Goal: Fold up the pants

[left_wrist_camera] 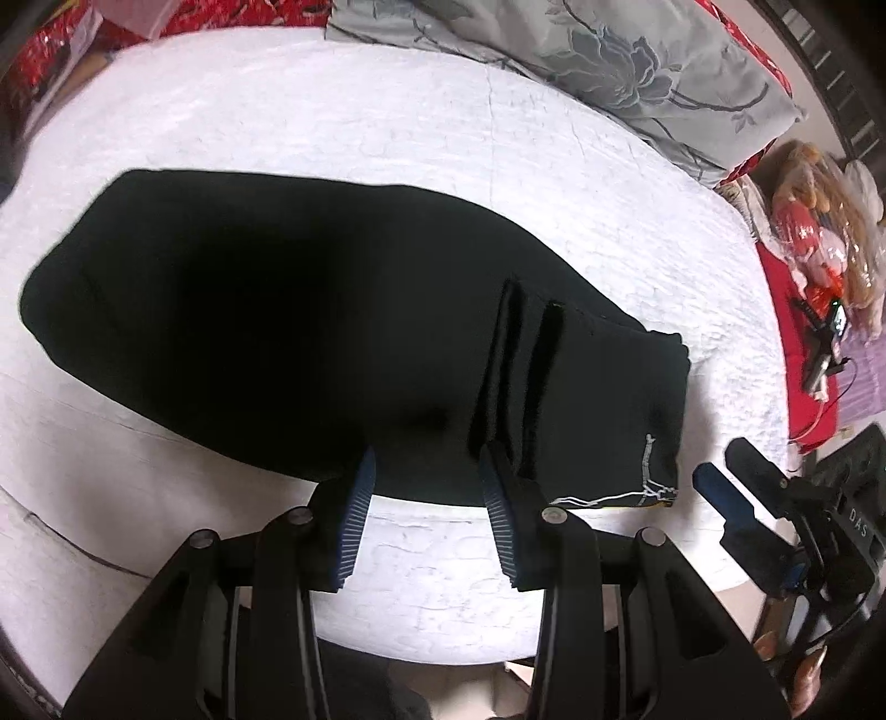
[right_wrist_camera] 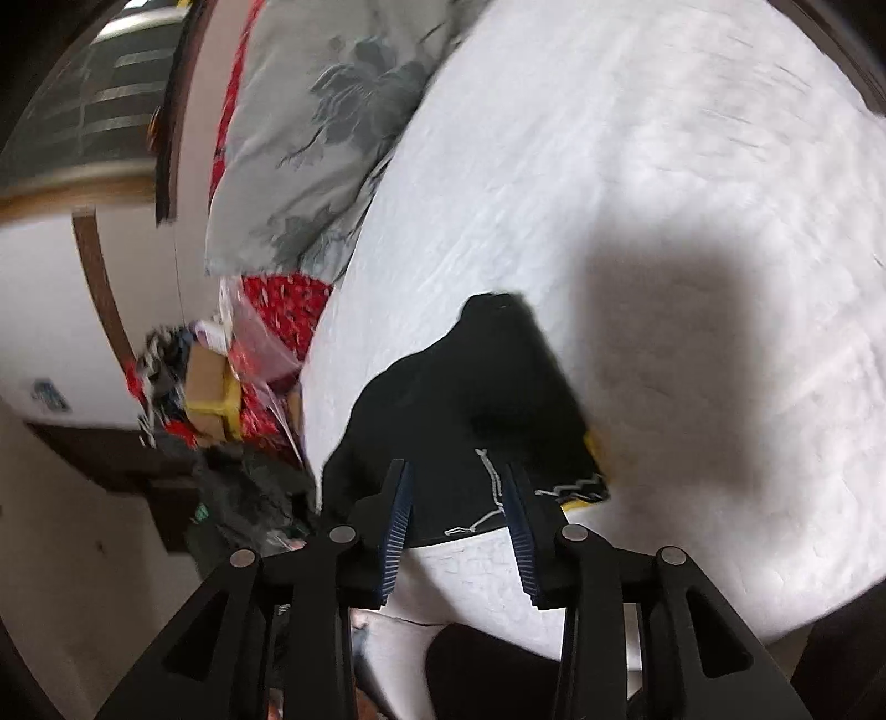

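Black pants point(left_wrist_camera: 310, 343) lie folded in a long flat bundle on the white bed cover point(left_wrist_camera: 387, 144), with the waistband and a white stitched mark point(left_wrist_camera: 648, 471) at the right end. My left gripper point(left_wrist_camera: 426, 471) is open and empty, its fingertips just over the pants' near edge. My right gripper point(left_wrist_camera: 731, 471) shows at the right of the left wrist view, beside the waistband end. In the right wrist view the right gripper point(right_wrist_camera: 457, 476) is open and empty over the same pants point(right_wrist_camera: 470, 410) end, which is blurred.
A grey floral pillow point(left_wrist_camera: 637, 72) lies at the back right on a red patterned quilt point(left_wrist_camera: 232, 11). Bagged soft toys point(left_wrist_camera: 819, 221) and cables sit at the bed's right edge. Boxes and bags point(right_wrist_camera: 210, 387) are piled beside the bed. The bed's near edge runs just below both grippers.
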